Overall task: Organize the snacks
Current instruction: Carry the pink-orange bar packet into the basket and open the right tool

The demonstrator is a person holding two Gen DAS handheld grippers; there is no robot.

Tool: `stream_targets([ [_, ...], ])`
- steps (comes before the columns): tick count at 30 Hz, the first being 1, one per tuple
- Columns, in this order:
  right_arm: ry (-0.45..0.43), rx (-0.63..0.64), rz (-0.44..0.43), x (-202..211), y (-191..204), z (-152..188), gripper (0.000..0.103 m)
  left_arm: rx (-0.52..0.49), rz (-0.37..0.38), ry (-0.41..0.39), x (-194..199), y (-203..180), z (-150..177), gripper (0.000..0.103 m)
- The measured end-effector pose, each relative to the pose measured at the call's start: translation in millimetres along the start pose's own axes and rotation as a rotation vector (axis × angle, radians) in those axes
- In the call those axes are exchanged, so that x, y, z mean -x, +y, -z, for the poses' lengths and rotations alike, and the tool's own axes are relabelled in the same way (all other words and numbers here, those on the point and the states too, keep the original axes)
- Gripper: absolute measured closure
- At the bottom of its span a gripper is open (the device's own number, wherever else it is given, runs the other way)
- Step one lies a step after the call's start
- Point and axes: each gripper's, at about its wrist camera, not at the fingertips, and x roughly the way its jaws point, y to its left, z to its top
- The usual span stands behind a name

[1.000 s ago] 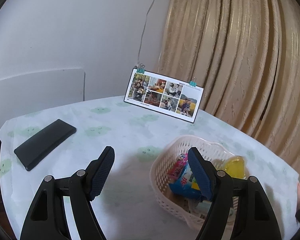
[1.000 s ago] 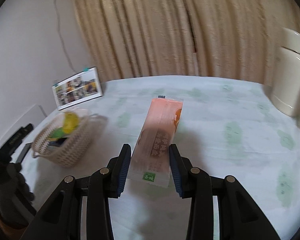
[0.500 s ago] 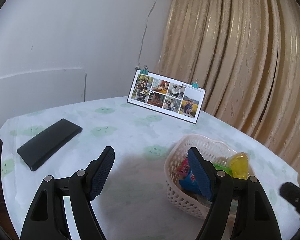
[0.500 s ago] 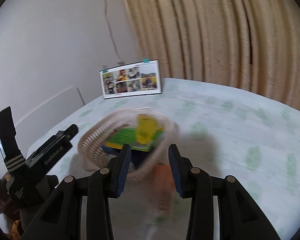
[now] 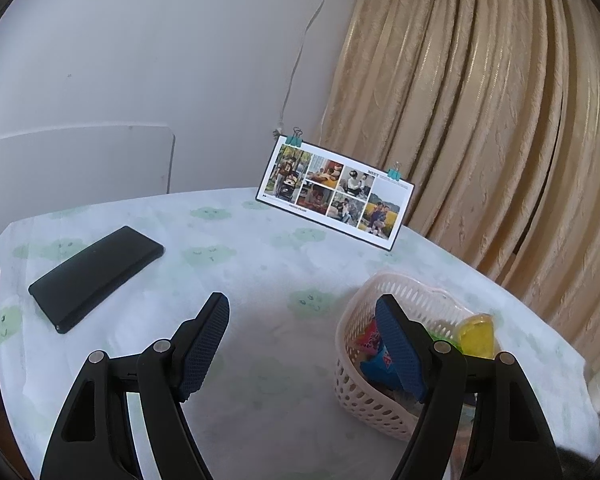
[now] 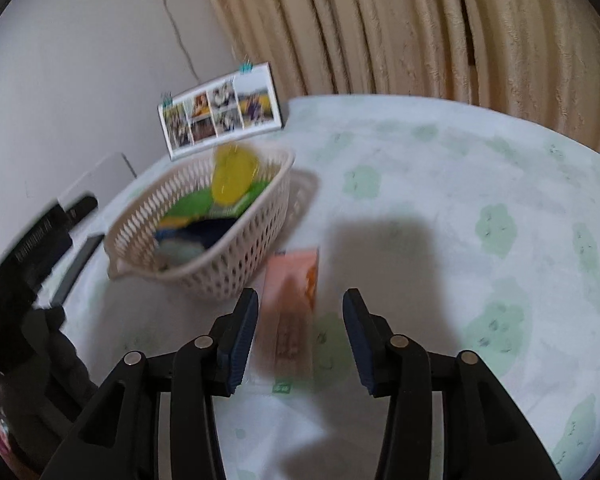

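orange snack packet between parted right jaws.

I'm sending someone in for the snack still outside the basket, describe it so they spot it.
Find the white lattice basket on the cloud-print tablecloth. Beside it lies a long flat packet, the only pale orange-pink wrapper on the cloth.

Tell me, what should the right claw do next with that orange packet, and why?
Probably close the right claw on the orange packet and lift it into the basket. The packet lies on the table beside the basket, between the claw's open pads, touching neither, while other snacks already sit inside the basket.
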Motion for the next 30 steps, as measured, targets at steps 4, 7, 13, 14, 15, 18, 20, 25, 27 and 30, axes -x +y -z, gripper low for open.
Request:
stream_targets([
  [4,0.049,0.073,0.012,-16,17,4,0.06,0.004,0.0,0.002,-1,0,0,0.027],
  [7,0.082,0.099,0.039,-28,23,6,0.06,0.009,0.002,0.004,-1,1,-1,0.027],
  [13,0.12,0.128,0.09,-39,26,9,0.062,0.024,0.008,0.01,-1,4,-2,0.027],
  [14,0.12,0.133,0.098,-39,26,9,0.065,0.025,0.008,0.01,-2,4,-2,0.027],
  [15,0.12,0.134,0.108,-39,27,9,0.067,0.027,0.009,0.011,-2,4,-2,0.027],
  [18,0.113,0.115,0.114,-37,21,10,0.071,0.028,0.01,0.012,-2,5,-2,0.027],
  [20,0.106,0.095,0.116,-35,17,10,0.071,0.028,0.009,0.011,-2,5,-2,0.027],
  [25,0.045,0.018,0.138,-18,-1,6,0.071,0.03,0.009,0.01,-2,5,-2,0.027],
  [27,0.006,-0.013,0.145,-8,-7,0,0.071,0.031,0.009,0.01,-2,6,-2,0.027],
  [30,-0.06,-0.035,0.145,9,-8,-11,0.071,0.031,0.009,0.01,-2,6,-1,0.027],
])
